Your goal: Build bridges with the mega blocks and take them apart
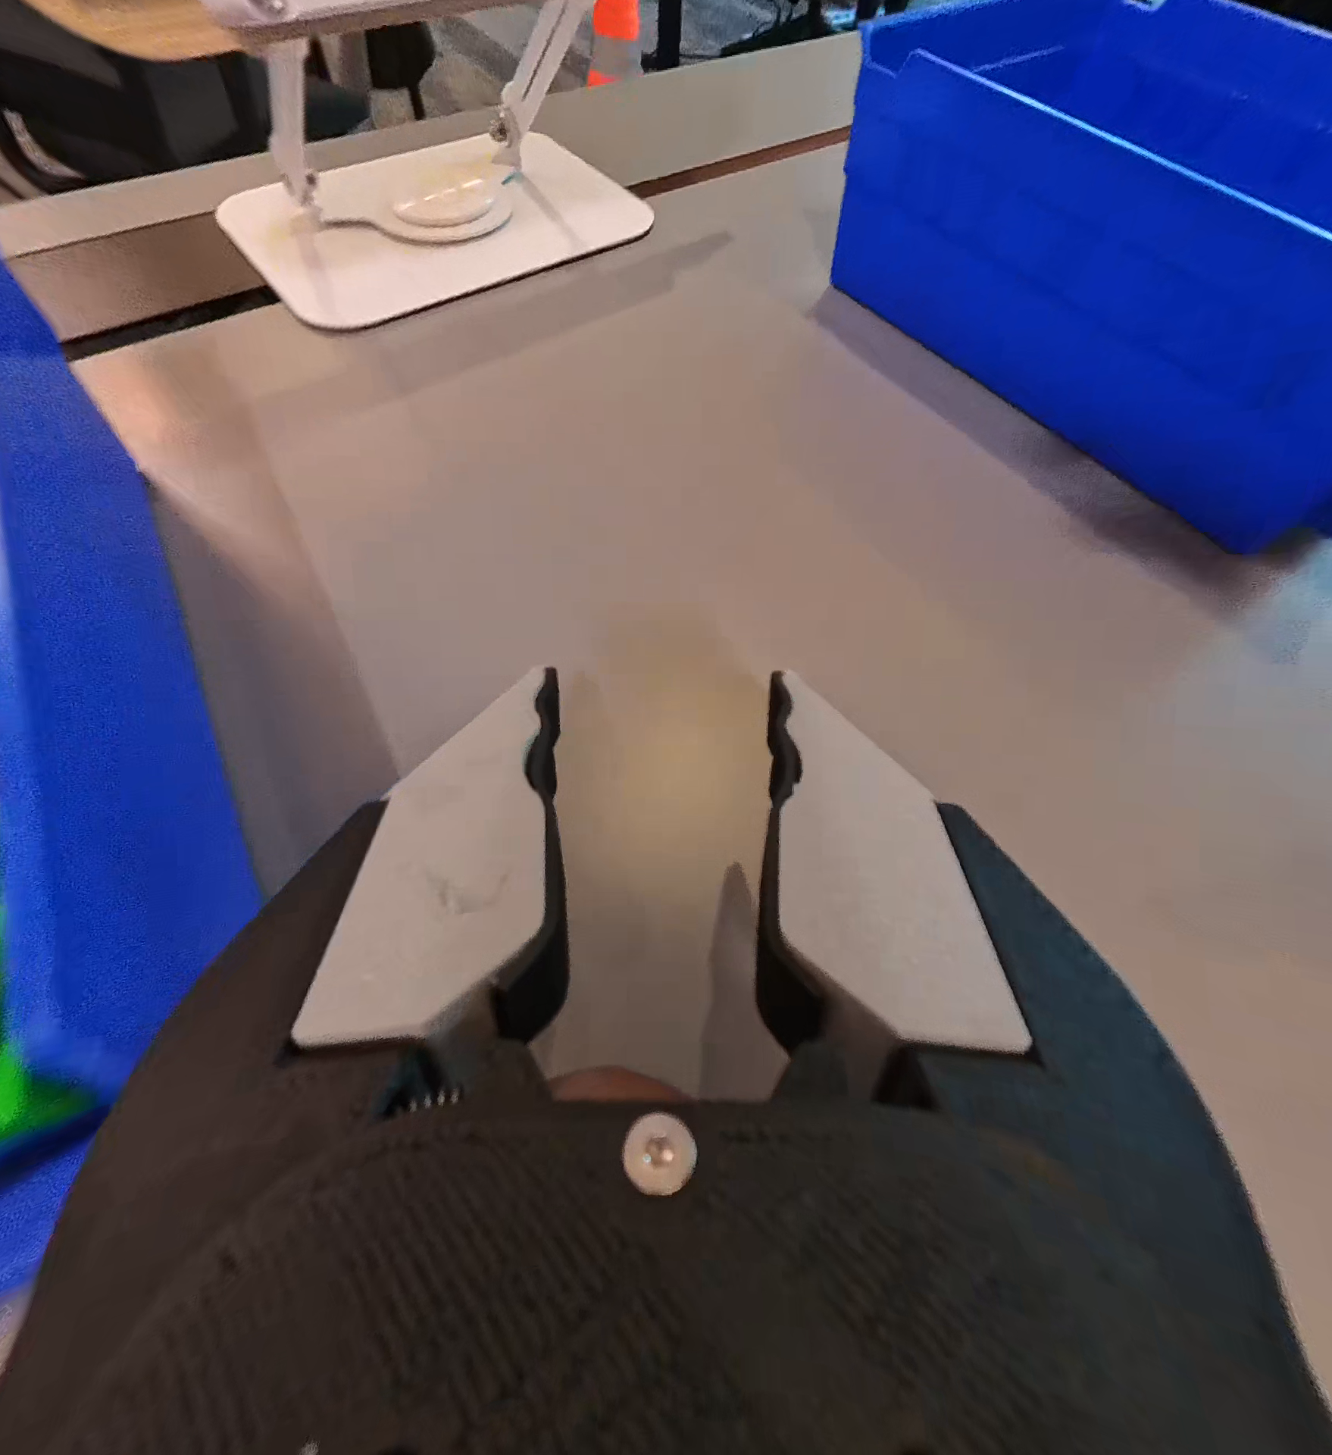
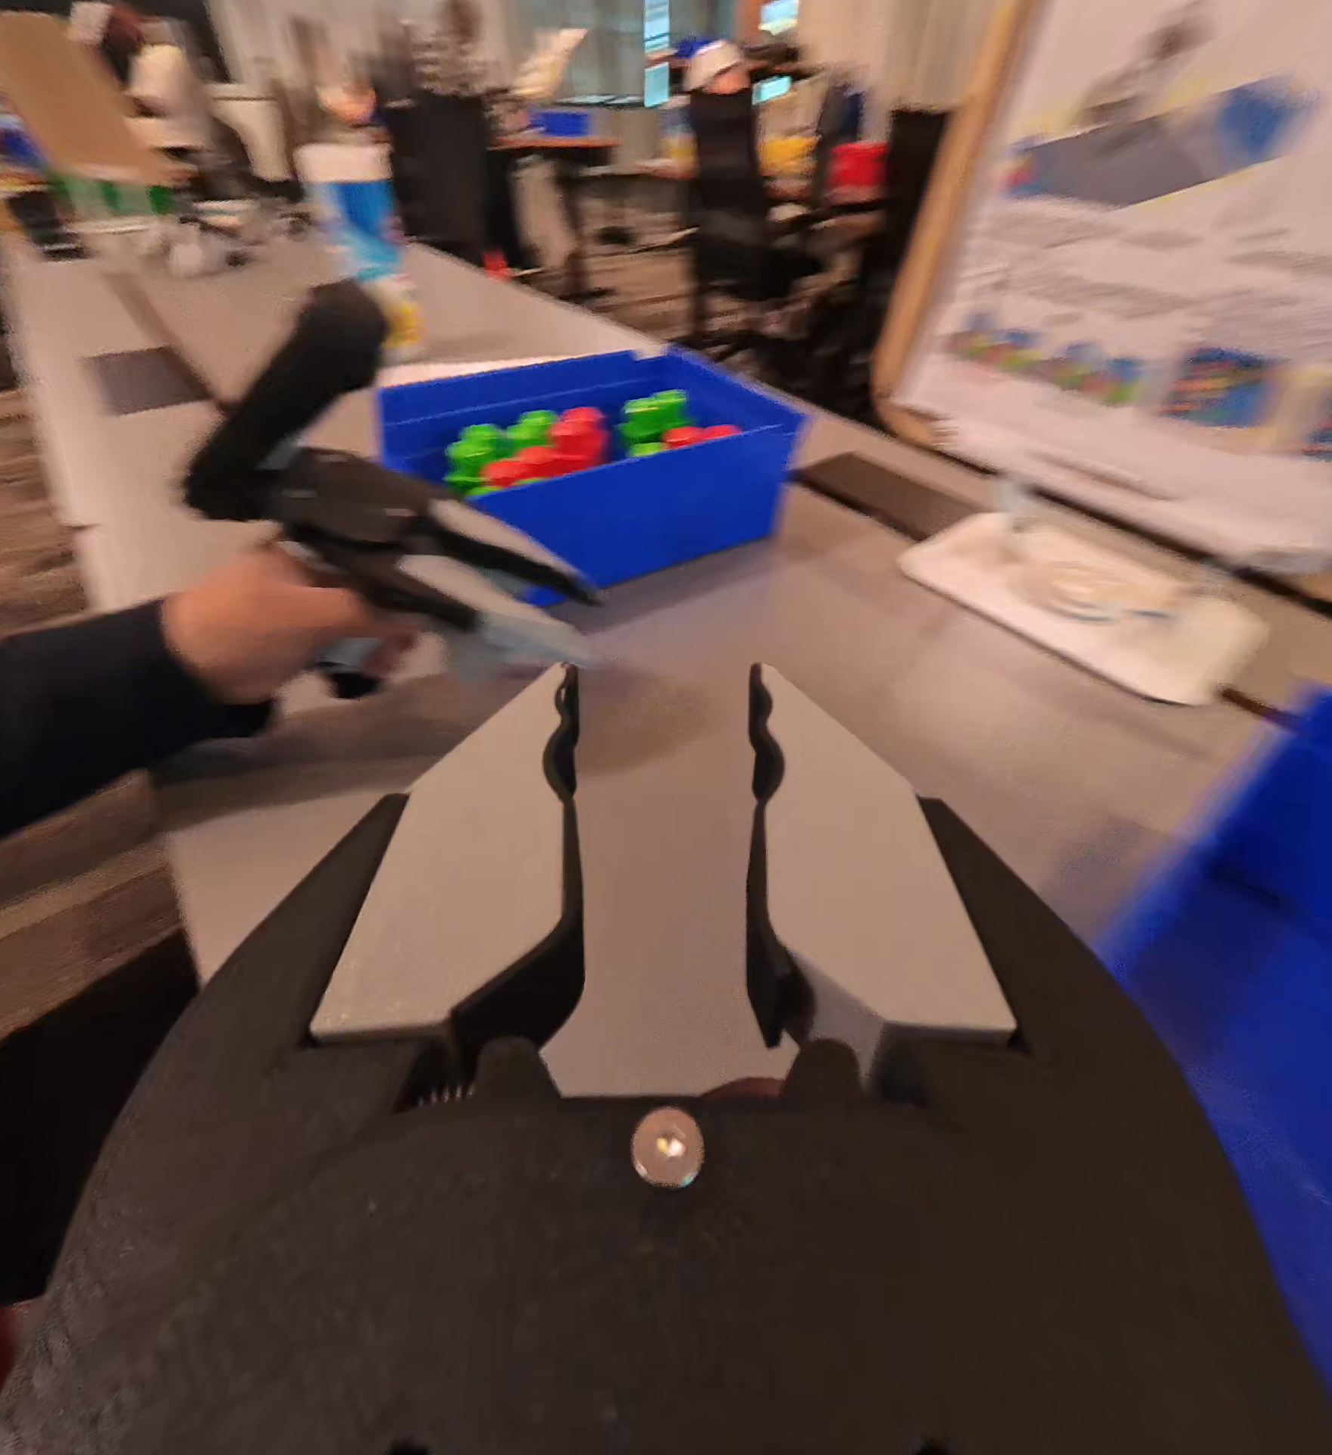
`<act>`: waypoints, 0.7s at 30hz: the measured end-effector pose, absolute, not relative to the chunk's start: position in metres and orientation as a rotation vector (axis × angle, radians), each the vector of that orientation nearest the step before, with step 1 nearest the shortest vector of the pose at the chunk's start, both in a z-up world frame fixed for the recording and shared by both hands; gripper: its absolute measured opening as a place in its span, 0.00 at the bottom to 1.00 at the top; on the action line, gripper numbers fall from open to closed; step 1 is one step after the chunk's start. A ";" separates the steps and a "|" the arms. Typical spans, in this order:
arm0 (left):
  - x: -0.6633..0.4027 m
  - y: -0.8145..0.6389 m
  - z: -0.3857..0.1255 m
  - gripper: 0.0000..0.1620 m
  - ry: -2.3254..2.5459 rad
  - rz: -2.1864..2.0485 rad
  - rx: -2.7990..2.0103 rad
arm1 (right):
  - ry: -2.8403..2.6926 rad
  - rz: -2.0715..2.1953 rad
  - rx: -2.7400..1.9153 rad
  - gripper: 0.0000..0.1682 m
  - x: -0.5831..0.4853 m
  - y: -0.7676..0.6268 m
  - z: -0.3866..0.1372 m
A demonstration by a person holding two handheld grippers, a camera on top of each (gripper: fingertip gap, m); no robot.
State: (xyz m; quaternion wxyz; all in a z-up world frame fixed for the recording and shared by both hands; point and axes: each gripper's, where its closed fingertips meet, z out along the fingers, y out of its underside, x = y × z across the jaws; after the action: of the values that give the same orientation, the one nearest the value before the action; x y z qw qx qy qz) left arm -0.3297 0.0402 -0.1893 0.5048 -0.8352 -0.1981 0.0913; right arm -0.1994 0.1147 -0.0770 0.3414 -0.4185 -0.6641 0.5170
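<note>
1. The left black-and-grey two-finger gripper point(image 1: 663, 685) hangs above the bare grey table point(image 1: 726, 488), its jaws spread apart with nothing between them.
2. The right black-and-grey two-finger gripper point(image 2: 663, 677) is likewise gaping and empty over the same table.
3. A person's hand point(image 2: 269, 630) in a dark sleeve holds the left gripper, seen in the right wrist view.
4. The green and red plastic mega blocks point(image 2: 568, 449) lie heaped in a blue plastic bin point(image 2: 647, 512) beyond that gripper.
5. A second blue plastic bin point(image 1: 1119, 260) sits to the right, well apart from the first.
6. A white flat stand base point(image 1: 442, 236) rests on the table's far edge.
</note>
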 end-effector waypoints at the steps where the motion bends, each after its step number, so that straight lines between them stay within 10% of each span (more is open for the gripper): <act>1: -0.335 0.051 -0.190 0.32 -0.474 0.225 -2.007 | -1.785 1.394 -1.069 0.24 -0.212 0.090 -0.087; 21: -0.364 0.079 -0.208 0.30 -0.378 0.296 -2.044 | -1.964 1.550 -0.970 0.23 -0.327 0.113 -0.162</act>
State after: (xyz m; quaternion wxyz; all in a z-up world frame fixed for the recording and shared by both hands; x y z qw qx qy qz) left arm -0.3639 0.0792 -0.2079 0.4977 -0.8443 -0.1563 0.1222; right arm -0.3268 0.1125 -0.1618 0.2270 -0.3521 -0.7129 0.5624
